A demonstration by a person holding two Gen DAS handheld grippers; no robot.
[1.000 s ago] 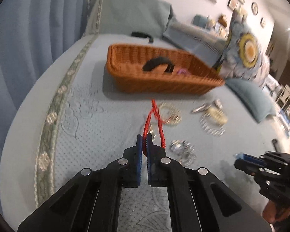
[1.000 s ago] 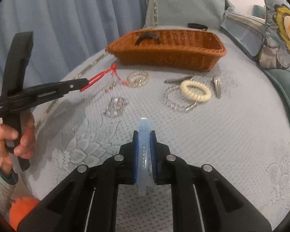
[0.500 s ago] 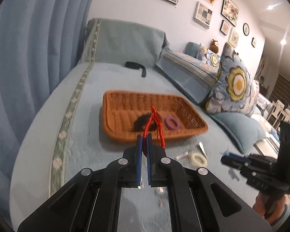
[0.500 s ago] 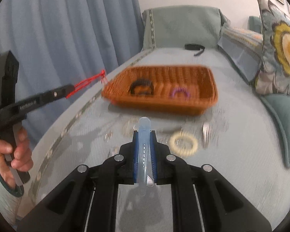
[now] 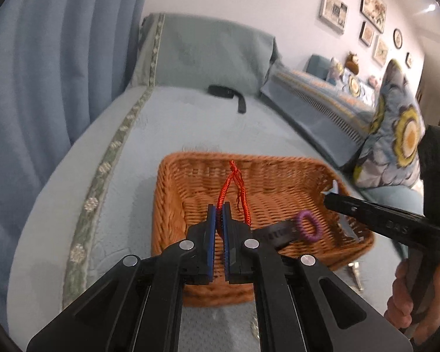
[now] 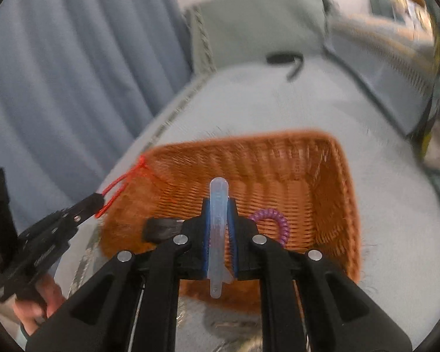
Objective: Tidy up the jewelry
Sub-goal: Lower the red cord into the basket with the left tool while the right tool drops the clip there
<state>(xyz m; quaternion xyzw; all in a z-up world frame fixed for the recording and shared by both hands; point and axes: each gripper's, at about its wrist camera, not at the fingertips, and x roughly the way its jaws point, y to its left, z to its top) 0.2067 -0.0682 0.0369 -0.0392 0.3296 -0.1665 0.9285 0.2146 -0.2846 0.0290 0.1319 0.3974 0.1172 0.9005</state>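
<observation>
Nearest the left wrist camera, the left gripper [image 5: 218,214] is clenched on a red braided cord [image 5: 234,187], whose loop stands up past the fingertips toward twelve o'clock, above the near part of the wicker basket [image 5: 173,176]. In the right wrist view the right gripper [image 6: 219,205] is clamped on a pale translucent hair clip [image 6: 218,228], which juts out past both ends of the pads and hangs over the basket's near side. Both items look carried but not yet dropped, so the release is the step in hand. Inside the basket a purple coil ring [image 5: 308,226] and a dark band [image 5: 274,234] already lie at about three o'clock from the left fingertips, which I take as items sorted earlier in the job. At the left view's five o'clock, just outside the basket's near right corner, a metal clip [image 5: 355,274] lies on the bedcover [image 5: 190,123]; the area near the camera is mostly hidden, so how much is left I cannot tell. Both tools point downward over the basket, the left one coming in from nine o'clock in the right view, a hand [image 6: 41,302] gripping its handle. Beyond, a black strap [image 5: 228,95] rests near the headboard.
</observation>
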